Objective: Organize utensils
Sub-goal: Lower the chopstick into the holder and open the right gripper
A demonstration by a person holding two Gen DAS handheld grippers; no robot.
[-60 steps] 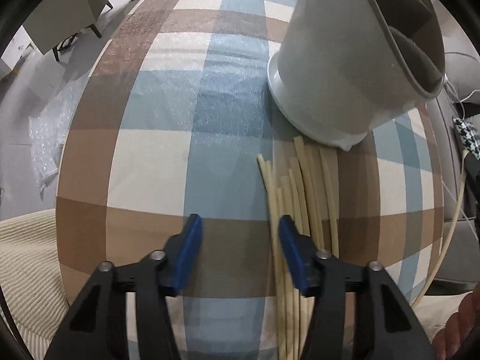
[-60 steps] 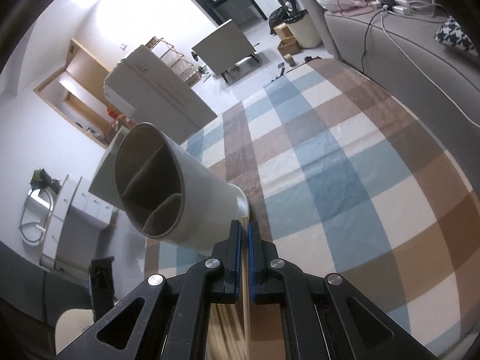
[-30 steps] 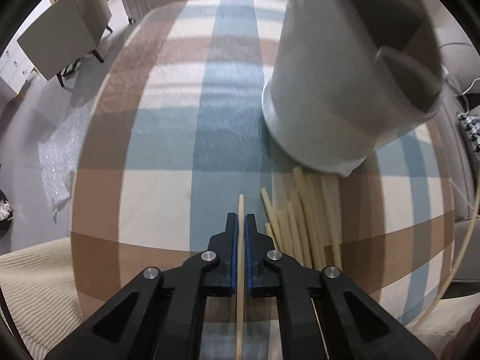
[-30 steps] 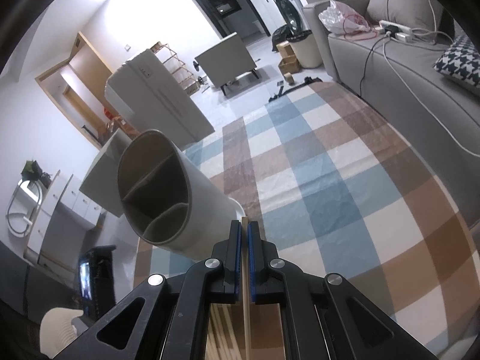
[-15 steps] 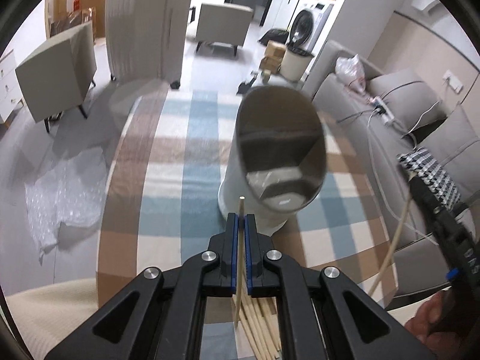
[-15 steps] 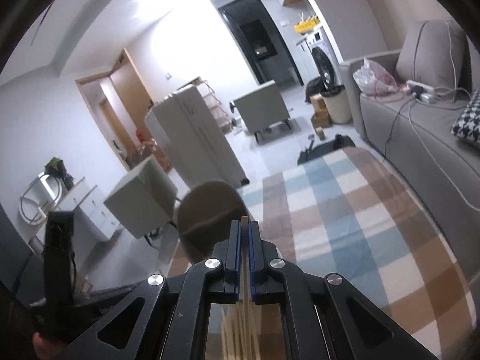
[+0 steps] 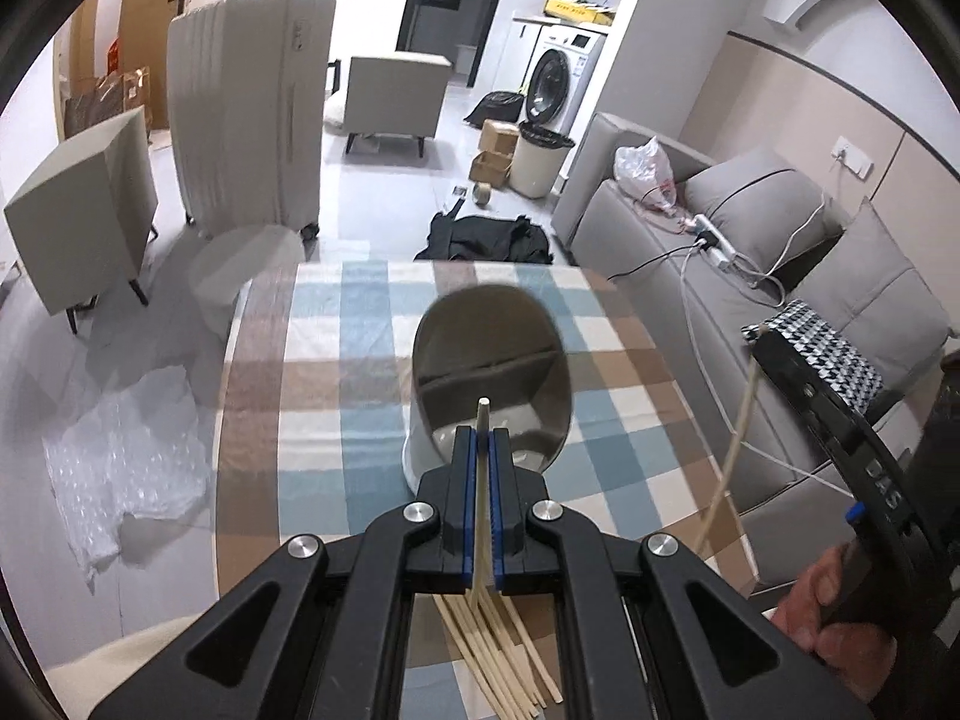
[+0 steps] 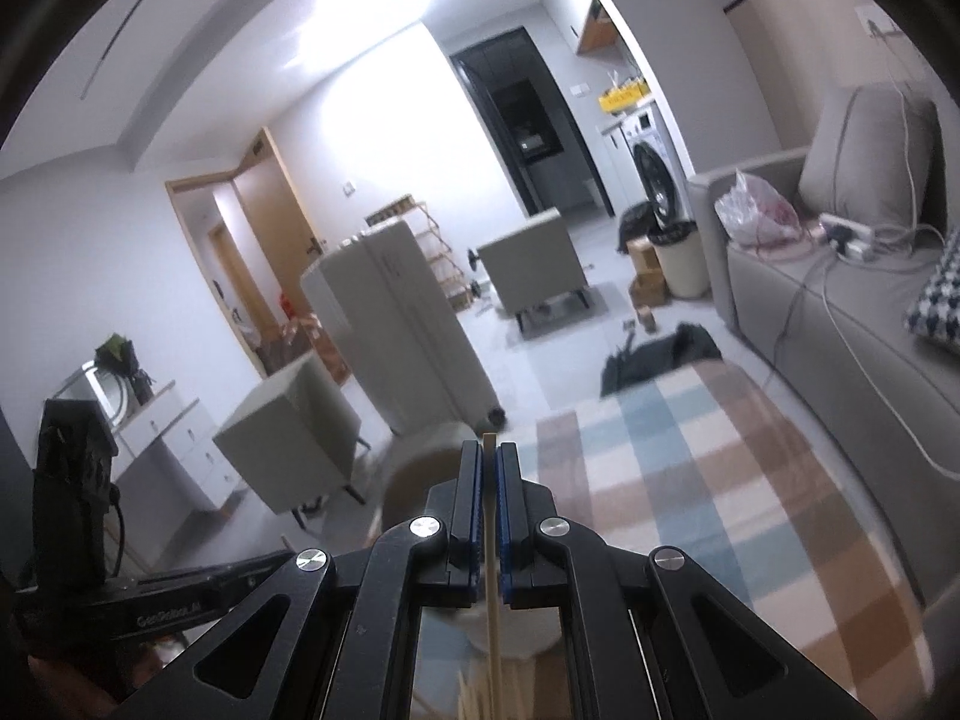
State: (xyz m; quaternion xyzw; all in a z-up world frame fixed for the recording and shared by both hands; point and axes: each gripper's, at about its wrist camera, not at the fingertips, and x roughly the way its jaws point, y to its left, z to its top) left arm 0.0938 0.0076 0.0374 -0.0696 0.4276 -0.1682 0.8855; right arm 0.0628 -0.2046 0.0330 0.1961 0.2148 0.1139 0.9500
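My left gripper (image 7: 481, 441) is shut on a pale wooden chopstick (image 7: 482, 420), whose tip sticks out just past the blue pads. Beyond it stands the white utensil holder (image 7: 489, 360) with a divided inside, its mouth facing me. Several loose chopsticks (image 7: 498, 654) lie on the checked tablecloth below the fingers. In the right wrist view my right gripper (image 8: 490, 459) is shut on another chopstick (image 8: 493, 600), and the holder's rim (image 8: 420, 468) shows blurred just left of its fingertips. That right gripper and its chopstick (image 7: 735, 438) also appear at the right edge of the left wrist view.
The checked tablecloth (image 7: 312, 420) covers the table. A grey sofa (image 7: 750, 240) with cables runs along the right. A white suitcase (image 7: 246, 102), armchairs and bubble wrap (image 7: 120, 456) stand on the floor at the left. The person's hand (image 7: 840, 618) holds the right gripper.
The left gripper closed on one chopstick from the pile and lifted it. Both grippers have risen and tilted up, so the holder's mouth and more of the room now show.
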